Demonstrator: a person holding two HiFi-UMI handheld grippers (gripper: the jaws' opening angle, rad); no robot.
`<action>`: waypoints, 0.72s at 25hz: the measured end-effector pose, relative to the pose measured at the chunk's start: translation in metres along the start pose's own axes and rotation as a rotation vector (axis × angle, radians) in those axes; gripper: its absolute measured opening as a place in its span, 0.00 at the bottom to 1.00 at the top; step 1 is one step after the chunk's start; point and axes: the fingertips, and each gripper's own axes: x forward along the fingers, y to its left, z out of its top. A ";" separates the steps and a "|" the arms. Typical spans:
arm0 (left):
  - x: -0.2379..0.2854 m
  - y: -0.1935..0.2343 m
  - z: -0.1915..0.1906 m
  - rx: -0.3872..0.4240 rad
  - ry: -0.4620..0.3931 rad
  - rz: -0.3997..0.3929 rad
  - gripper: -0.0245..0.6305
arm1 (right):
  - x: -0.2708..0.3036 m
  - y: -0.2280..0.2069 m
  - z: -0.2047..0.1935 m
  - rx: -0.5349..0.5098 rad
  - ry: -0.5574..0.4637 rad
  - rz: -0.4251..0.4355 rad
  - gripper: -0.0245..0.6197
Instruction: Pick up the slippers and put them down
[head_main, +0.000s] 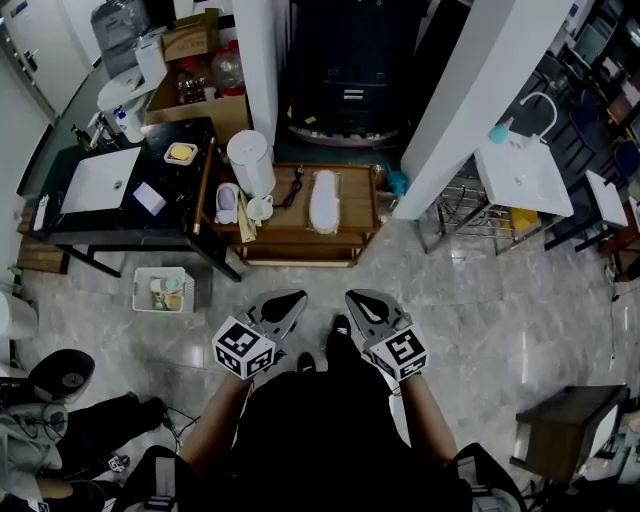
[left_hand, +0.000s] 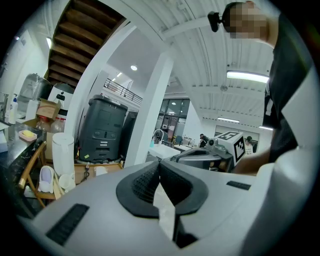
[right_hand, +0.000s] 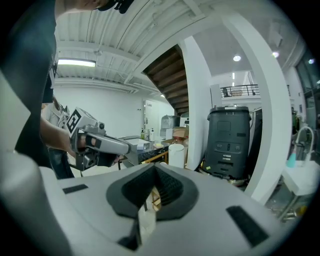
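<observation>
One white slipper (head_main: 323, 200) lies lengthwise on the low wooden table (head_main: 355, 215) ahead of me. A second, pale slipper (head_main: 227, 203) (left_hand: 45, 178) stands at that table's left end. Both grippers hang side by side over the floor, well short of the table. My left gripper (head_main: 285, 305) (left_hand: 159, 167) has its jaws shut with nothing between them. My right gripper (head_main: 362, 303) (right_hand: 155, 170) is shut and empty too. Each gripper shows in the other's view: the right gripper's body (left_hand: 207, 156) and the left gripper's body (right_hand: 97, 144).
A white cylinder (head_main: 250, 162) and a cup (head_main: 260, 208) stand on the wooden table's left part. A black table with a white sink (head_main: 100, 182) is at left, a white basket (head_main: 163, 289) on the floor. Two white pillars (head_main: 478, 95) flank a dark bin (right_hand: 227, 140). A wooden stool (head_main: 565, 425) stands at right.
</observation>
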 end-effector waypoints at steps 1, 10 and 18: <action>0.003 0.001 -0.001 -0.003 0.004 0.001 0.06 | 0.002 -0.003 0.000 0.004 -0.004 0.003 0.05; 0.036 0.024 0.000 -0.038 0.031 0.014 0.06 | 0.021 -0.041 -0.008 0.023 0.016 0.022 0.05; 0.068 0.053 0.009 -0.069 0.031 0.079 0.05 | 0.045 -0.084 -0.004 0.021 0.023 0.083 0.05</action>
